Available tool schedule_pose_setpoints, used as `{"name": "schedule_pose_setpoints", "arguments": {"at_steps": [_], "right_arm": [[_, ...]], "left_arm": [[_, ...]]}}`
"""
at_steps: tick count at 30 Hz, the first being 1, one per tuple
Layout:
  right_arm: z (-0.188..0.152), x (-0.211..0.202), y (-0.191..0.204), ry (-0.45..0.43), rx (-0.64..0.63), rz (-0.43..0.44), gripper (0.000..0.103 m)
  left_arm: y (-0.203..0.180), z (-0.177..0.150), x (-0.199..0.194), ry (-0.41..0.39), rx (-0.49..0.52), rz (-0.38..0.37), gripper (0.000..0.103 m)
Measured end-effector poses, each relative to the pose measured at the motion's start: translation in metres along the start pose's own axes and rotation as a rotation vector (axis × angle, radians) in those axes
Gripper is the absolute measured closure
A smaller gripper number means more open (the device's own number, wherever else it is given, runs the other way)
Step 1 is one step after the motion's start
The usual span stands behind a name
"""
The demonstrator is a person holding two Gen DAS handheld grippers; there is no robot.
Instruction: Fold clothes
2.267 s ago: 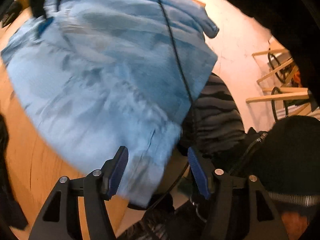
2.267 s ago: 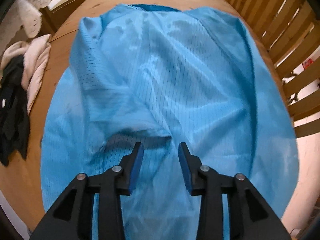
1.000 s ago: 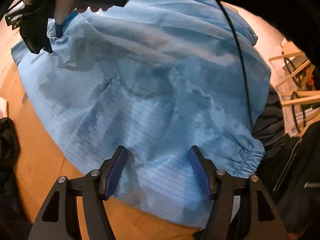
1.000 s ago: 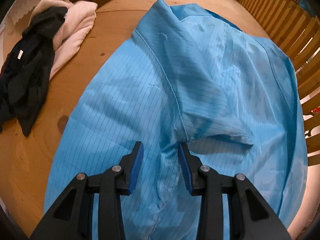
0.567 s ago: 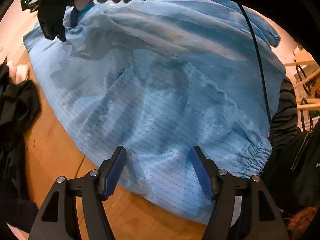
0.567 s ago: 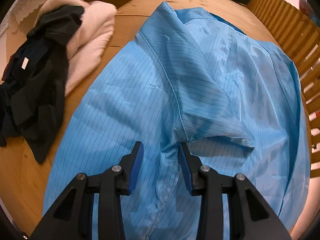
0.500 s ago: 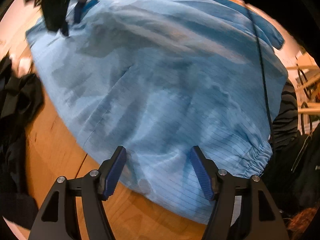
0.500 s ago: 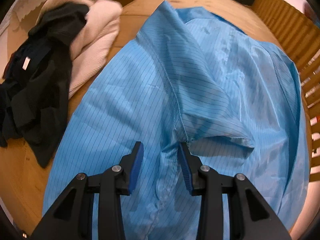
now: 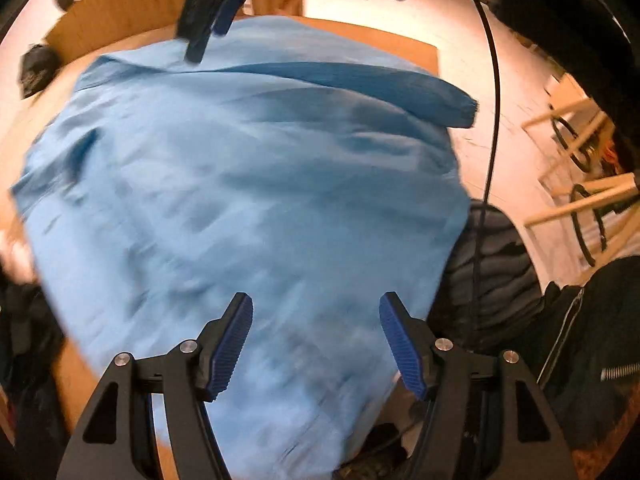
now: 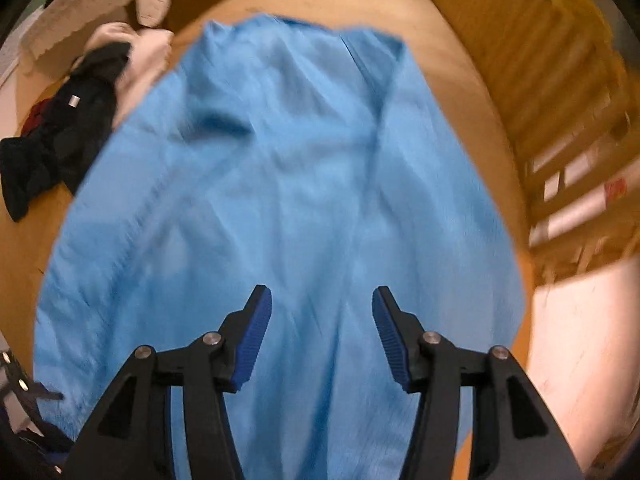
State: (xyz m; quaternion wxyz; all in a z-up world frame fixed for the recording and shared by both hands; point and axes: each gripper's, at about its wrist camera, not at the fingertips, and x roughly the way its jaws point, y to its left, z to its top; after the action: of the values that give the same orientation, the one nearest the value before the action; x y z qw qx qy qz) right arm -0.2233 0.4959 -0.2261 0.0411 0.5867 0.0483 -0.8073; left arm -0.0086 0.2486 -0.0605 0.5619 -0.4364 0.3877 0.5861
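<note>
A light blue striped shirt (image 9: 248,184) lies spread over the wooden table (image 9: 400,40); it also shows in the right wrist view (image 10: 280,184), on the same table (image 10: 460,80). My left gripper (image 9: 316,344) is open and empty above the shirt's near edge. My right gripper (image 10: 322,336) is open and empty above the shirt's middle. The right gripper also shows in the left wrist view (image 9: 216,12), above the shirt's far edge. Both views are motion-blurred.
A pile of black and cream clothes (image 10: 80,108) lies at the table's left. A wooden slatted rail (image 10: 568,120) runs along the right. A dark striped garment (image 9: 492,264) and black jacket (image 9: 592,340) sit off the table edge. A black cable (image 9: 490,120) hangs across.
My right gripper has opened and let go of the shirt fold it was pinching, and pulled back. Both grippers have swung, and the shirt lies flatter.
</note>
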Motion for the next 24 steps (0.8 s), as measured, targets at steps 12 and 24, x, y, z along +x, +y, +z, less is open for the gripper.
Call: {"name": "schedule_pose_setpoints", "arguments": {"at_steps": [12,24], "right_arm": [[-0.023,0.007,-0.045,-0.015,0.078,0.102,0.051],[0.003,-0.025,-0.076,0.008,0.069,-0.026,0.05]], "left_arm": [[-0.044,0.044,-0.013,0.004,-0.054,-0.094,0.039],[-0.072,0.17,0.065,0.142,-0.434,-0.274,0.038]]}}
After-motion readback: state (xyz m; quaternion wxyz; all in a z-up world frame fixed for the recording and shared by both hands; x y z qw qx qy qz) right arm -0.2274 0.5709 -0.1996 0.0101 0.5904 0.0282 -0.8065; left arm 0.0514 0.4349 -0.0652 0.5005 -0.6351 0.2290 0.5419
